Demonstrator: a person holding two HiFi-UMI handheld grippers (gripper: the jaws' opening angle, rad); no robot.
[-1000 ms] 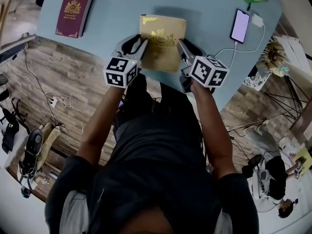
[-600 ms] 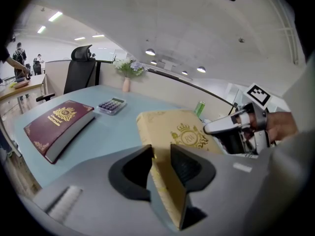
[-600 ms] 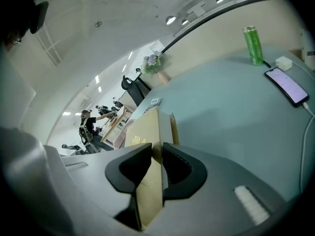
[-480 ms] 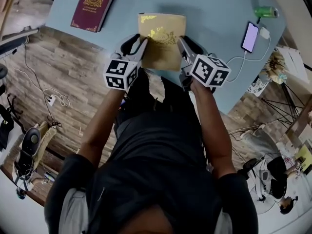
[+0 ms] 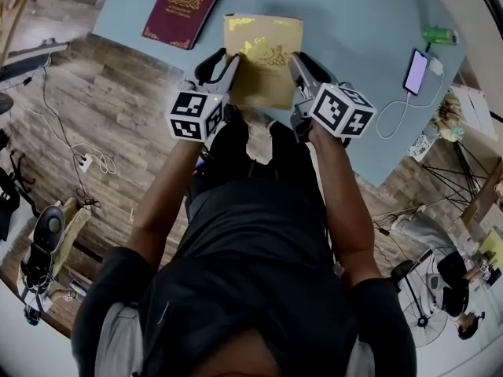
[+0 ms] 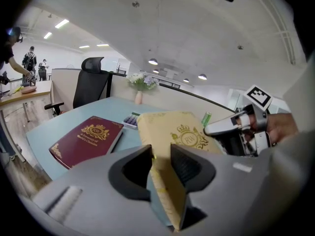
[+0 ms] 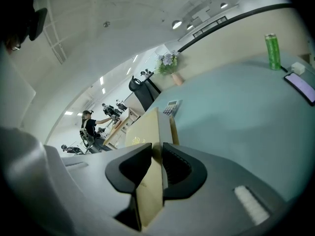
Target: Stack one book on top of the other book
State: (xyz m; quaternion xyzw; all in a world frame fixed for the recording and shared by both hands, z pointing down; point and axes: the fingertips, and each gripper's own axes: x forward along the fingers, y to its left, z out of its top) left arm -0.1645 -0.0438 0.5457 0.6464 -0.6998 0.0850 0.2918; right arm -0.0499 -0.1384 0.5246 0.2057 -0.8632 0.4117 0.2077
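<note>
Yellow book (image 5: 263,61) is held clear of the table (image 5: 346,14), over its near edge, cover up with the gold crest showing. It is gripped on its two long side edges, one gripper per side. Judgement: the two-sided hold keeps the book flat and stops it sagging or falling open, so it can be set down square on the other one. Left gripper (image 5: 225,67): jaws at a moderate gap, pressed on the left edge of the yellow book, whose thickness fills the space between the pads. Right gripper (image 5: 299,65): jaws narrower, clamped on the right edge, apparently on the cover board and a thinner part of the block. Neither gripper touches anything else. Red book (image 5: 183,10) lies flat and closed farther in, toward the table's left edge, well apart from the yellow one and with nothing on it; judged to be the base of the stack, stacking not yet done. A calculator (image 6: 132,120) sits just beyond it. Toward the right edge lie a phone (image 5: 416,71) on its cable and a green can (image 5: 440,35), both out of the way.
</note>
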